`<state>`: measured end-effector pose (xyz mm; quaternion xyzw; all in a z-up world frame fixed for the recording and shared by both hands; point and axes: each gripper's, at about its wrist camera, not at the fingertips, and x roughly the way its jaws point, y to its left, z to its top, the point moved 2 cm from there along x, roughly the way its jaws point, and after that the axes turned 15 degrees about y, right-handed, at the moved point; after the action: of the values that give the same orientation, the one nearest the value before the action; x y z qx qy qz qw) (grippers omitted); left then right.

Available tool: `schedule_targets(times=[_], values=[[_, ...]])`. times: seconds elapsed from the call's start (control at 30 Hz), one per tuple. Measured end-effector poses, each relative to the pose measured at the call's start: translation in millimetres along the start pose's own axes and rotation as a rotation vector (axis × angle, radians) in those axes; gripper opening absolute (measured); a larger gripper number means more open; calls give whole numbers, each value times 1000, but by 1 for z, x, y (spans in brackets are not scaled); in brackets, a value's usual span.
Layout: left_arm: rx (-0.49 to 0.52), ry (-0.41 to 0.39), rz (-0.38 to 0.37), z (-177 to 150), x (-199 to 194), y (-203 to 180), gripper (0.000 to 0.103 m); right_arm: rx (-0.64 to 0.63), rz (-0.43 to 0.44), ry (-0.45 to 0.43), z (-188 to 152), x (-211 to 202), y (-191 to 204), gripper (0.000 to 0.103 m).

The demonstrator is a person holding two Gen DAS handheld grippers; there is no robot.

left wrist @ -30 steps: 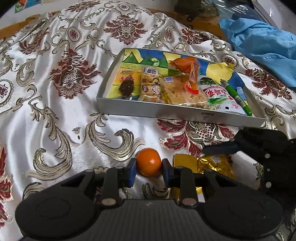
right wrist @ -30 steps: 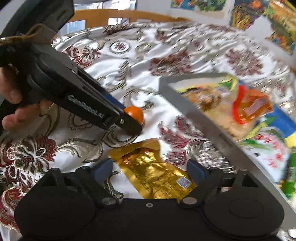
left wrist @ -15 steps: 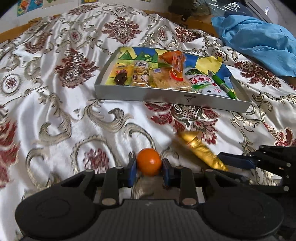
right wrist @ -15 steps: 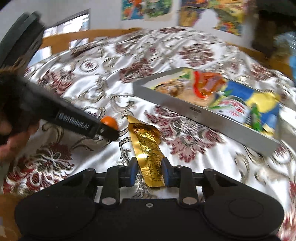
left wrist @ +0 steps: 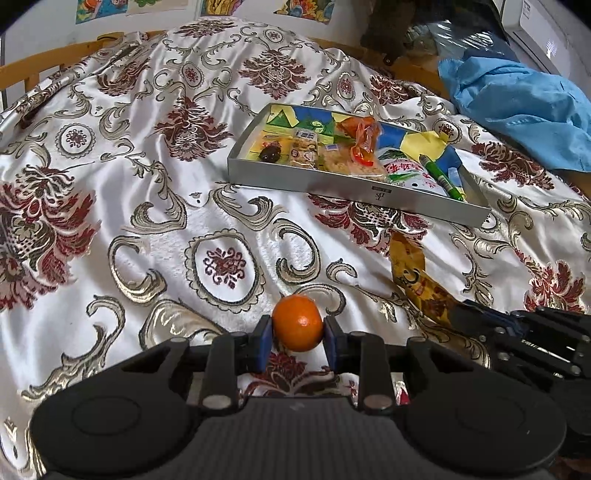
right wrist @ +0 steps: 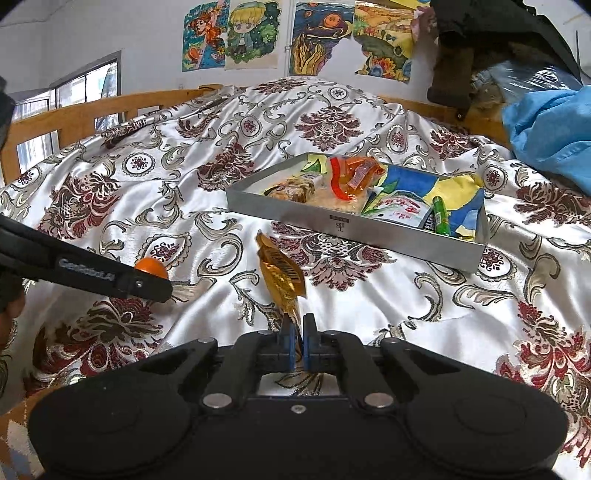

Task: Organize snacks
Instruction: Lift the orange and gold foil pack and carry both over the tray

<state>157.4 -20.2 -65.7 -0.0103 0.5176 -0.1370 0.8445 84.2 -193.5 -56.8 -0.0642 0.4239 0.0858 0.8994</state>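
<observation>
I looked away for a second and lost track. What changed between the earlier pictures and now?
The right gripper closed its jaws on the shiny gold foil snack packet and lifted it off the patterned satin bedspread. Both grippers drew back from the grey shallow snack tray. Unchanged: the left gripper grips the small orange tangerine, and the tray's contents stay as they were.

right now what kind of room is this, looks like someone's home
Most likely a bedroom at home: the work surface is a bed with a floral satin bedspread inside a wooden bed rail, and cartoon drawings are stuck on the wall.
</observation>
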Motion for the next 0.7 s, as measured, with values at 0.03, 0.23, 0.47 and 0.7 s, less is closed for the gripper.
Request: schedule_targets(times=[0.03, 0.23, 0.47, 0.7], values=[[-2, -6, 1, -1, -2, 0, 32, -6, -17, -8, 0, 0, 1, 2], [6, -37, 3, 0, -9, -1, 32, -93, -131, -79, -3, -14, 16, 0], [-10, -50, -14, 9, -9, -2, 32, -159, -232, -174, 2, -27, 21, 0], [-8, -80, -19, 62, 0, -11, 32, -137, -251, -241, 41, -32, 1, 0]])
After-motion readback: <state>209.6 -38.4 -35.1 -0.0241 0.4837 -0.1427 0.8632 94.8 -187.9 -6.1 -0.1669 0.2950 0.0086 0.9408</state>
